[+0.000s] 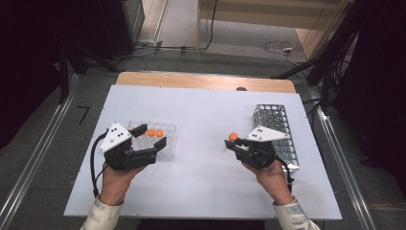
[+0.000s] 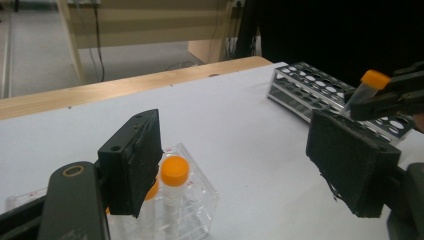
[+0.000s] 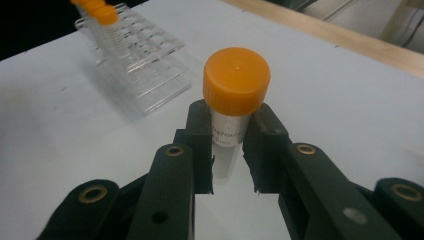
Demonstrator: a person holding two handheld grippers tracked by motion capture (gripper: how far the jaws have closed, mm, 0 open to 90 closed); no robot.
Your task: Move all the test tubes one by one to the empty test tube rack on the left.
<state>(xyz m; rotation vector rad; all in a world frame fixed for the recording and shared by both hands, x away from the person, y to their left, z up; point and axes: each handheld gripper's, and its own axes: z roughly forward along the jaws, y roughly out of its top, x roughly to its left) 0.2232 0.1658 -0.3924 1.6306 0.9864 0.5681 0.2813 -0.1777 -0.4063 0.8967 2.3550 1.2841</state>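
Note:
A clear plastic rack (image 1: 169,130) on the white board holds two orange-capped tubes (image 1: 155,132). My left gripper (image 1: 152,136) hovers over the rack's near side with its jaws wide open. In the left gripper view one capped tube (image 2: 174,171) stands just inside the left pad (image 2: 132,165), apart from the other pad. My right gripper (image 1: 236,141) is shut on a small orange-capped tube (image 1: 233,137), gripped just under its cap (image 3: 236,80), and held above the board between the two racks. A metal tube rack (image 1: 277,129) lies just behind the right hand.
The white board (image 1: 206,110) sits on a wooden table whose far edge (image 1: 206,81) shows. Open board lies between the clear rack (image 3: 135,55) and the metal rack (image 2: 310,90). Floor rails, cables and dark stands surround the table.

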